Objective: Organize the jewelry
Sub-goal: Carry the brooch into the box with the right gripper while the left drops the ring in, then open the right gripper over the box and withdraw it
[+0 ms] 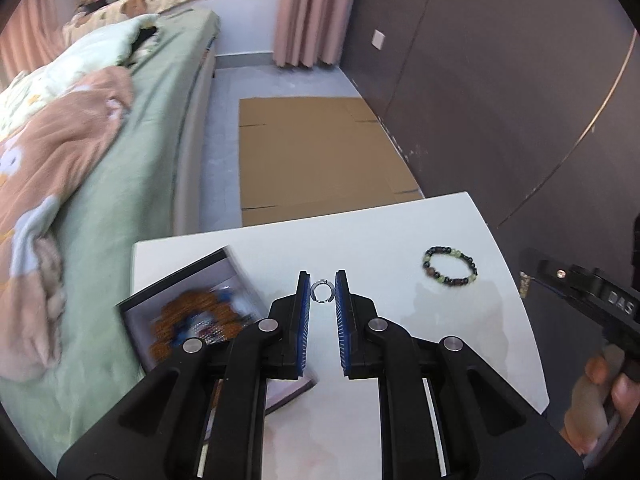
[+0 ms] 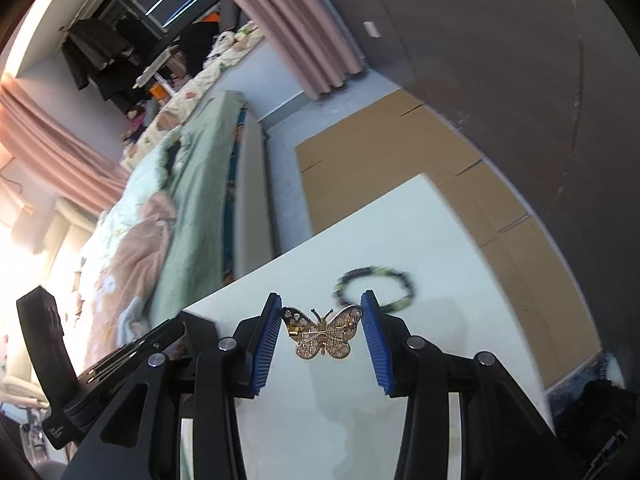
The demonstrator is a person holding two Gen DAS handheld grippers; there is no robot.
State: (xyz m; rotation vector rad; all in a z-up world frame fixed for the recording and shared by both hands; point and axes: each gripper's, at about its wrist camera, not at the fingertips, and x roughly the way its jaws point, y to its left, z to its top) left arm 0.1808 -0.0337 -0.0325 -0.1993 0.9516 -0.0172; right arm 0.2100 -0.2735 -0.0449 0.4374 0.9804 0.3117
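The left tool (image 1: 323, 286) pinches a small silver ring (image 1: 321, 291) between its blue pads above the white tabletop (image 1: 400, 224). The right tool (image 2: 321, 314) clamps a gold butterfly brooch (image 2: 322, 333) by its wingtips. A beaded bracelet (image 1: 450, 266) lies on the tabletop to the right, and a dark-rimmed jewelry box (image 1: 192, 304) sits at the left edge.

1. The left gripper (image 1: 323, 294) pinches a small silver hoop ring (image 1: 322, 291) between its blue pads, above the white table (image 1: 400, 224).
2. A beaded bracelet (image 1: 450, 266) of dark and pale green beads lies flat on the table, well to the right of the gripper.
3. An open jewelry box (image 1: 188, 304) with blurred orange and blue pieces sits at the table's left edge.
4. The right gripper (image 1: 592, 300), held by a hand (image 1: 600, 396), shows at the far right.
5. Flattened cardboard (image 1: 316, 152) lies on the floor beside the bed (image 1: 132, 152).
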